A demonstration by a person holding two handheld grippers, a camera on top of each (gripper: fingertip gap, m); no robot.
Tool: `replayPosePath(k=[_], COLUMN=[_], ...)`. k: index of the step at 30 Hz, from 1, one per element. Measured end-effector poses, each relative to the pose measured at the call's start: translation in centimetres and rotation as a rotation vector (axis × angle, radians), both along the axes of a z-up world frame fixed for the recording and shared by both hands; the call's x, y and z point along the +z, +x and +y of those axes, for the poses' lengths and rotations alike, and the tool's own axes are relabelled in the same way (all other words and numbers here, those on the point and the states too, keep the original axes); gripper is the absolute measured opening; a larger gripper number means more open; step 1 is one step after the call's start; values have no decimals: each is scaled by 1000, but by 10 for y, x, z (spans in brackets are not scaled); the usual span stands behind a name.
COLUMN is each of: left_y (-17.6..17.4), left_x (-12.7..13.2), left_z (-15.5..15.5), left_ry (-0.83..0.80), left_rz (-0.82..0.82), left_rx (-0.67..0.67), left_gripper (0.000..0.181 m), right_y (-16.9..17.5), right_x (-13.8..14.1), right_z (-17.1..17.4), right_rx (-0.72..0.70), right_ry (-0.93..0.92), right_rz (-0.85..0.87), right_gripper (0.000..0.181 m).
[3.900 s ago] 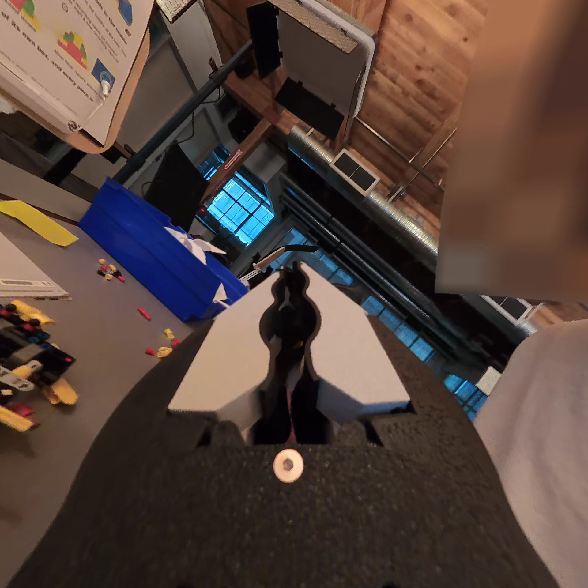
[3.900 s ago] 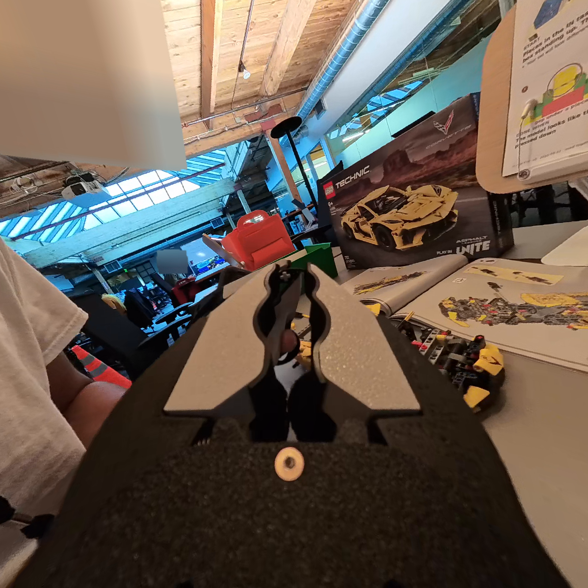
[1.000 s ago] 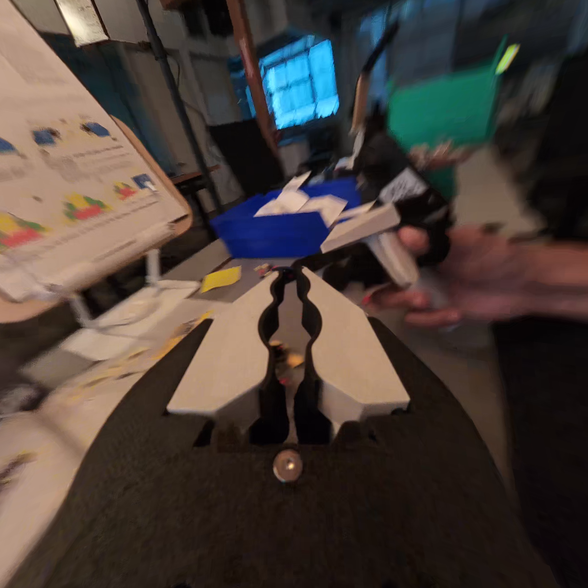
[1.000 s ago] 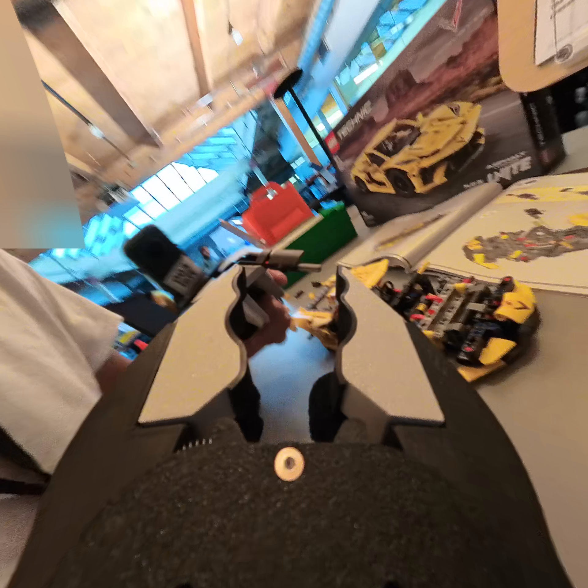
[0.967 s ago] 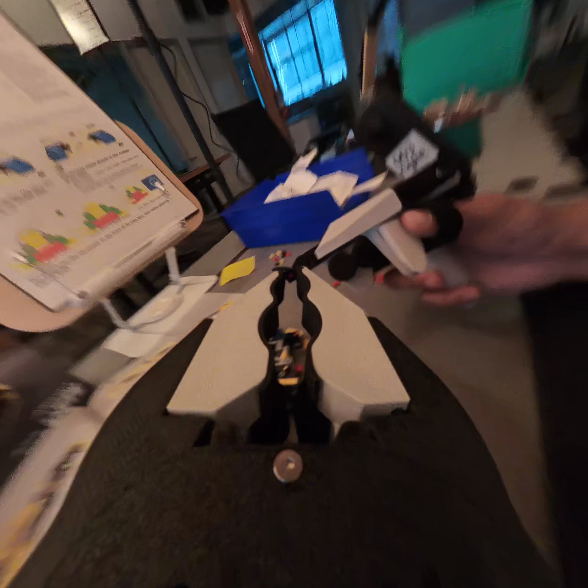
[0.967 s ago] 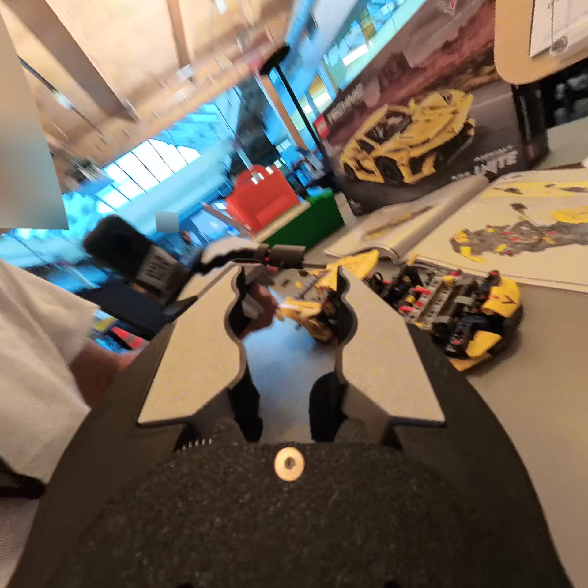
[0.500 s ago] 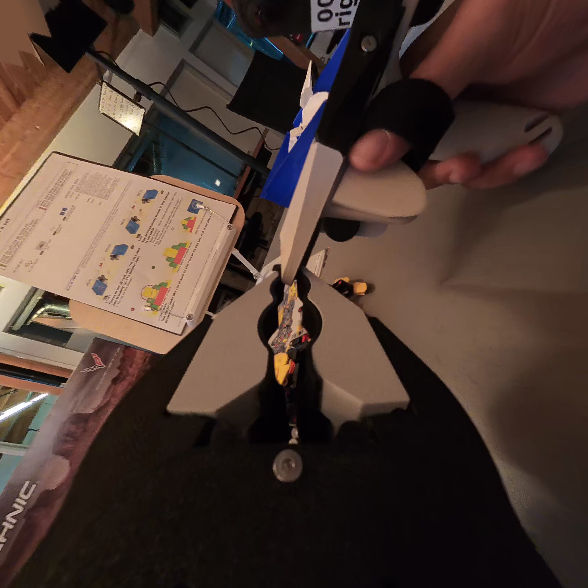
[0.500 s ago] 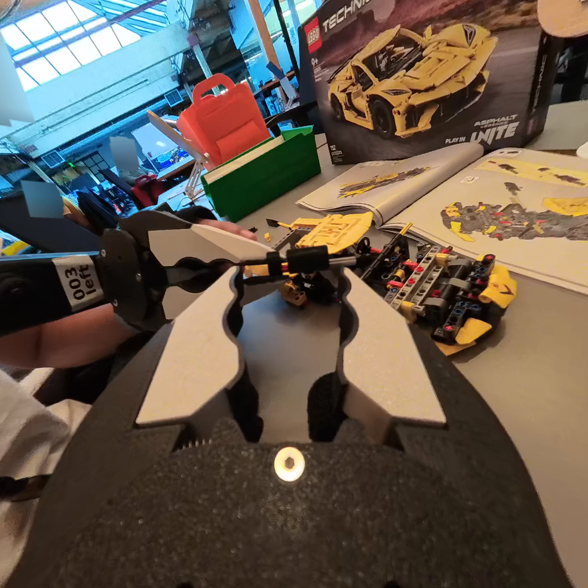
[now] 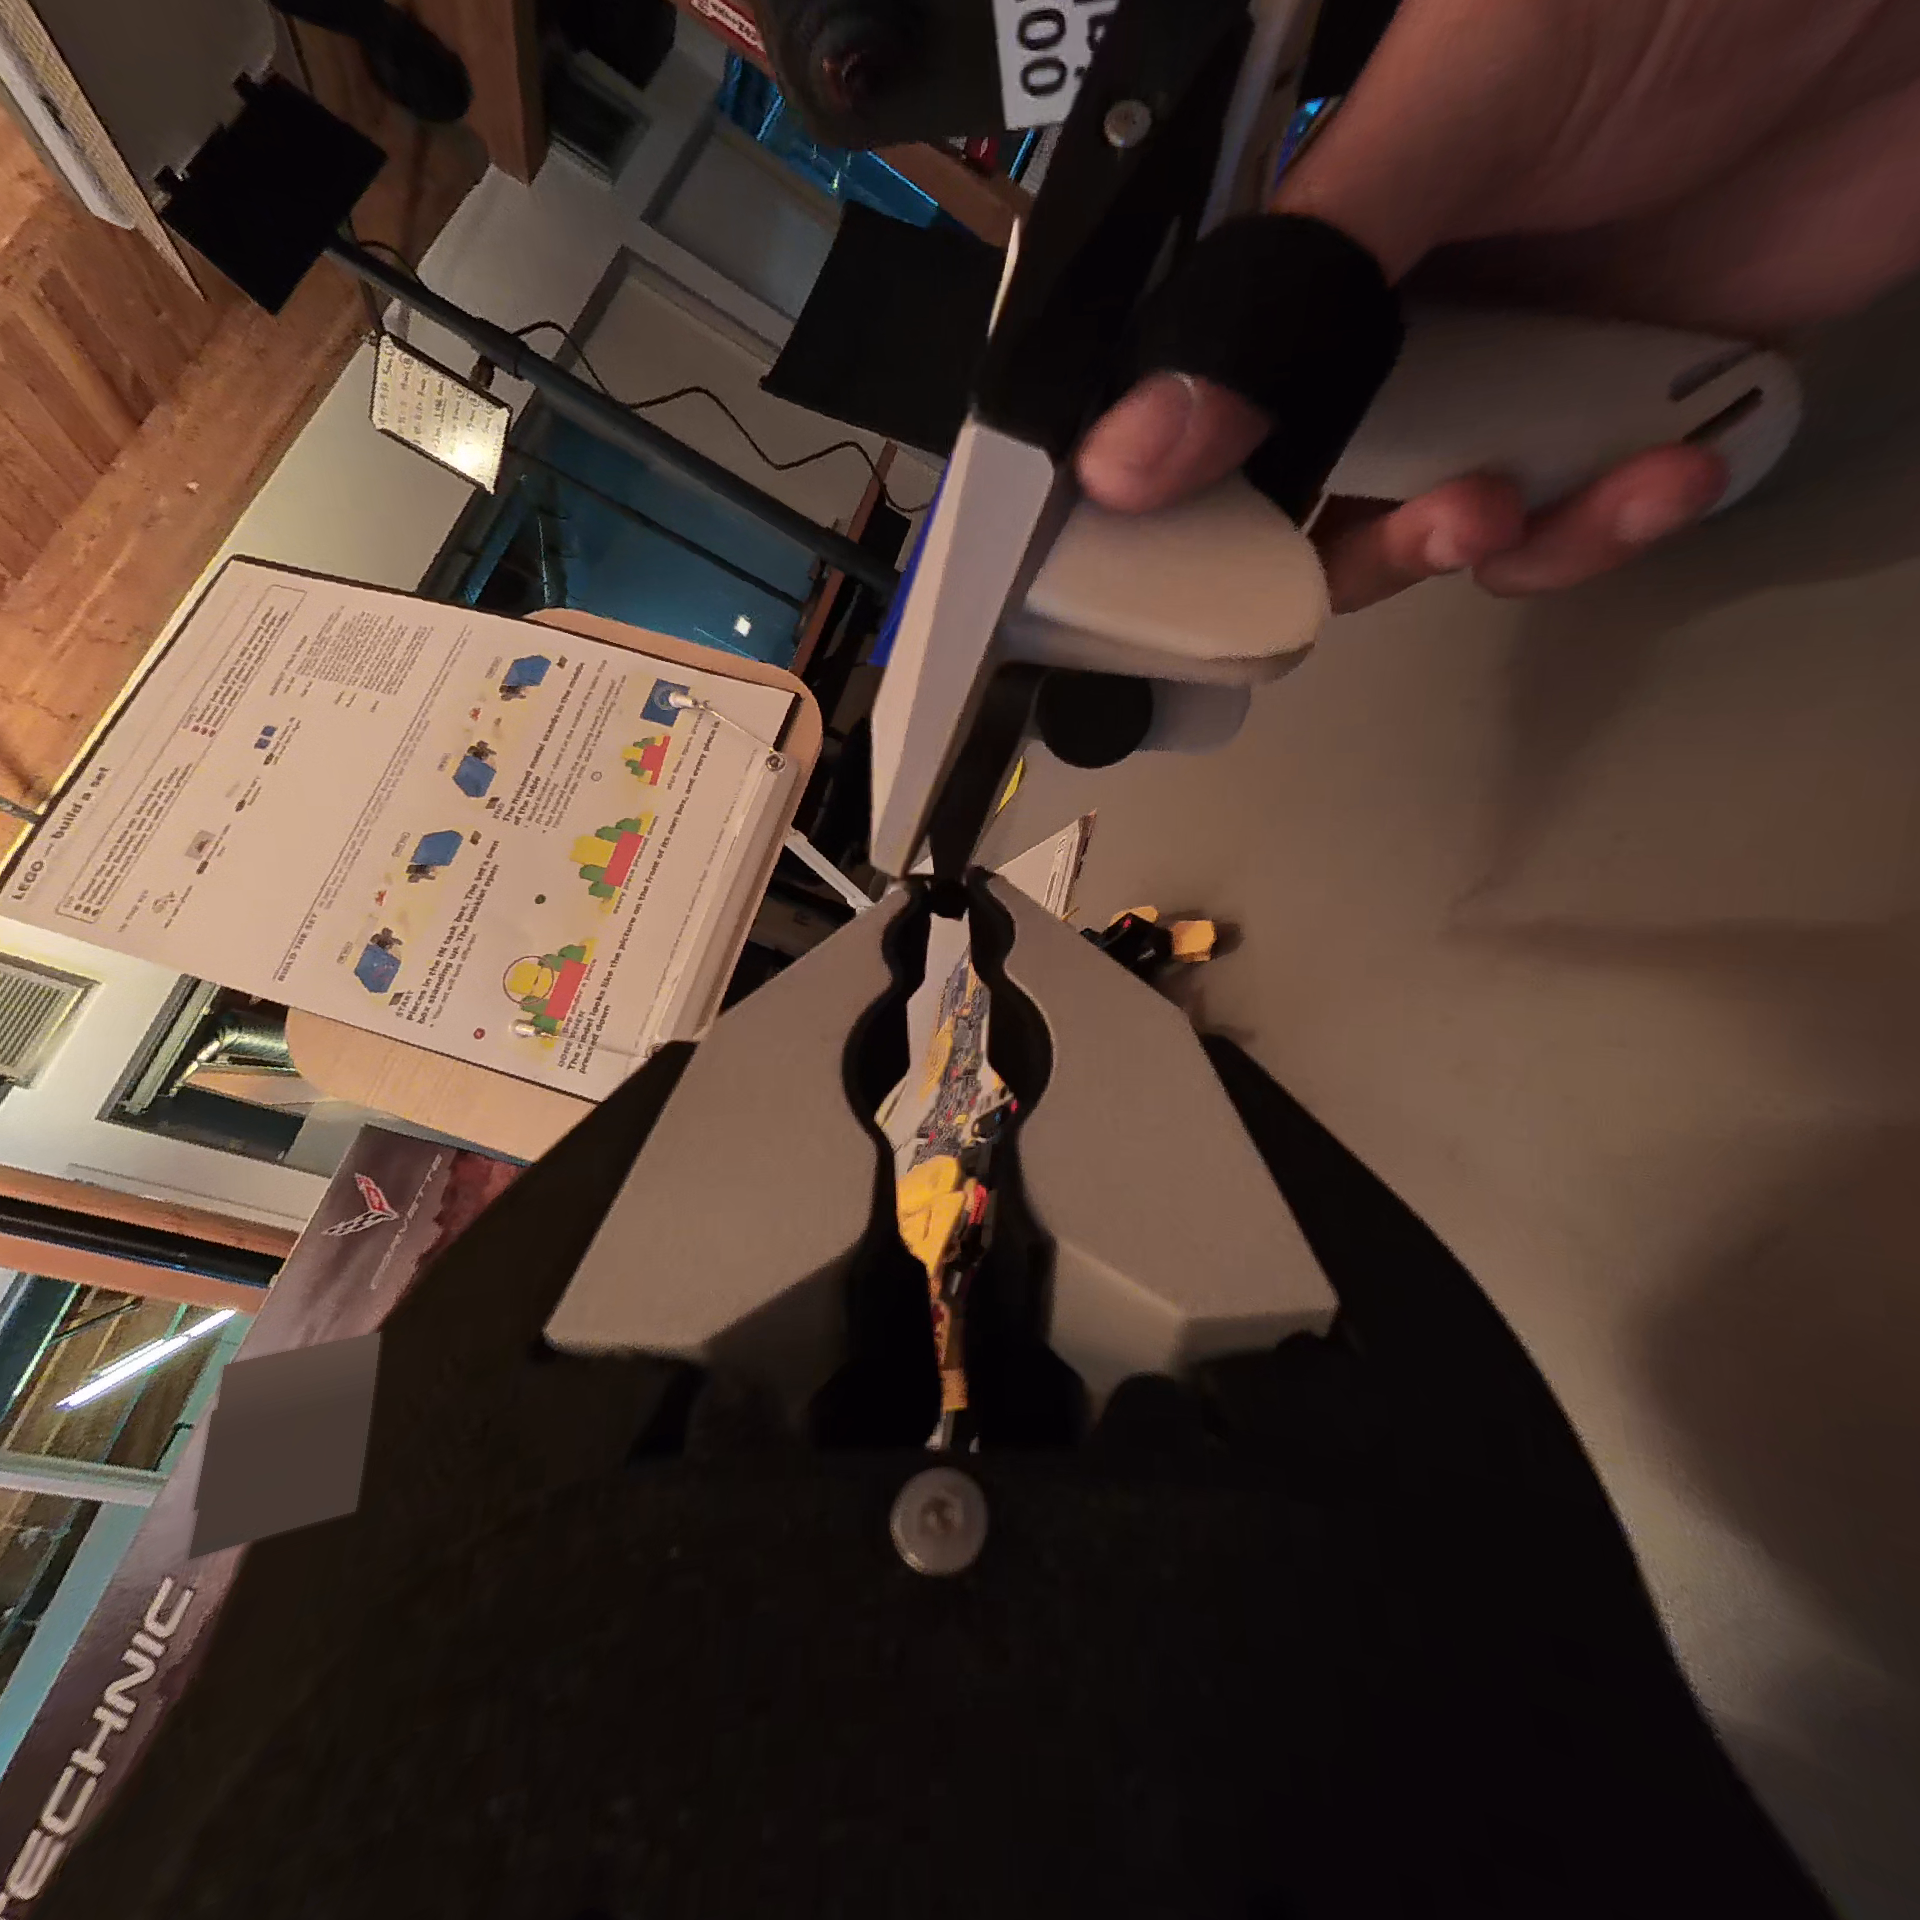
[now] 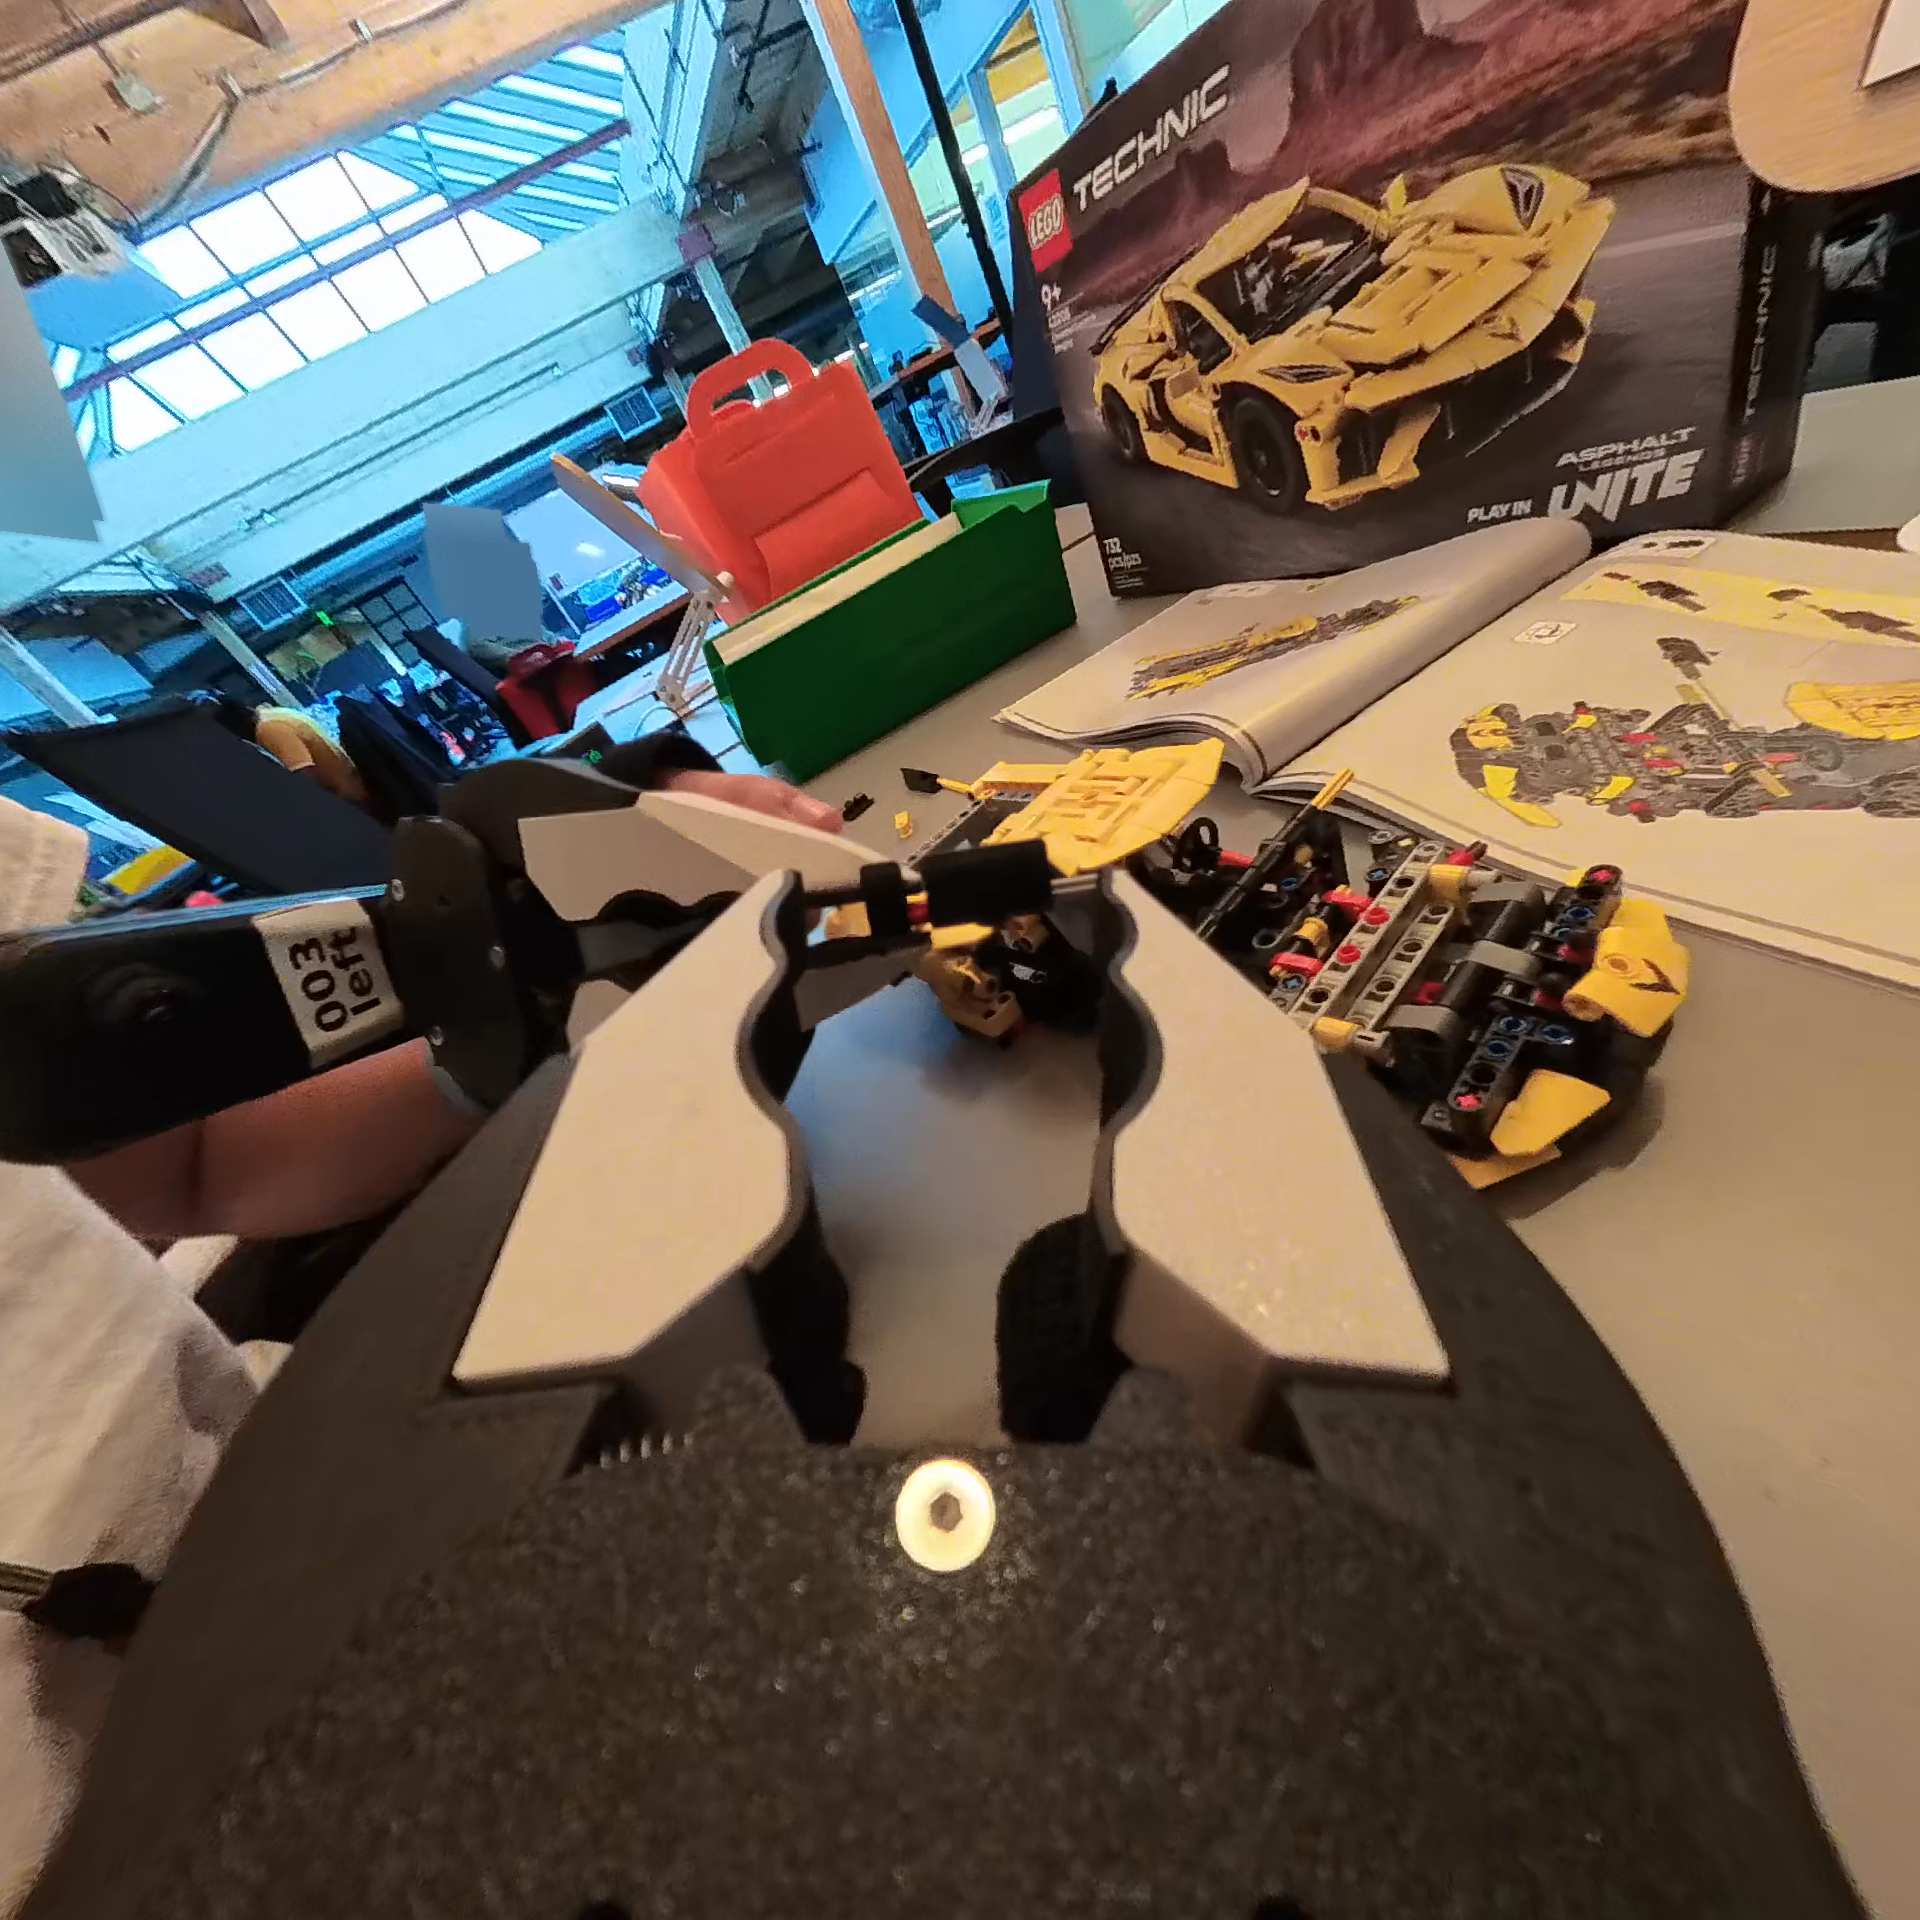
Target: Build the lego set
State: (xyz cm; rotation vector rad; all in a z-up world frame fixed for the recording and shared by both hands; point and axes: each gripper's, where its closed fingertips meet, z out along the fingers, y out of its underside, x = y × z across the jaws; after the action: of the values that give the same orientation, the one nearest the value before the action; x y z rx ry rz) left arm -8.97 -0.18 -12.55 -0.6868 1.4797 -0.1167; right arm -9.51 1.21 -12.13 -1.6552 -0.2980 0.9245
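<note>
Lego car chassis, black w/ yellow panels & red pins (image 10: 1455,997), lies on grey tabletop (image 10: 1714,1299), right of the right gripper (image 10: 951,914) & just in front of the open instruction booklet (image 10: 1558,707); printed set box (image 10: 1403,291) behind.

Key relation: left gripper (image 10: 831,883) comes in from the left, fingers pinched tight on a thin rod-like part carrying a black sleeve (image 10: 982,878). Its long axis runs crosswise, spanning the gap between the right fingers. Those are spread wide, holding nothing. So right is nearest for a handover or sleeve grip.

Left wrist view: own tips (image 9: 940,894) meet, the other tool's finger just beyond.

Vs half a sec ago: sleeve sits closer in between the right tips; right opening looks unchanged.
</note>
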Motion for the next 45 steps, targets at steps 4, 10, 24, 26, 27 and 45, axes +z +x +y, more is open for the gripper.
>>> replayPosePath(k=[4,10,24,26,27,45], left_y=[0,-2,-3,-3,-3,-2], left_x=[0,6,10,14,15,17], left_z=[-2,-7,-14,-16,-17,-11], left_ry=[13,12,-5,-29,-37,-309], left_rz=[-2,-28,-55,-79,-83,-133], left_rx=[-7,-34,-69,-78,-79,-106], left_gripper=[7,6,7,7,7,27], right_y=[0,-3,-5,-5,-5,2], right_x=[-1,7,10,14,14,34], right_z=[0,-6,-11,-13,-14,-27], right_rx=[-6,9,61,87,91,332], right_ry=[22,106,100,74,58,-144], right_rz=[-39,-70,-9,50,64,564], right_gripper=[45,44,34,34,35,34])
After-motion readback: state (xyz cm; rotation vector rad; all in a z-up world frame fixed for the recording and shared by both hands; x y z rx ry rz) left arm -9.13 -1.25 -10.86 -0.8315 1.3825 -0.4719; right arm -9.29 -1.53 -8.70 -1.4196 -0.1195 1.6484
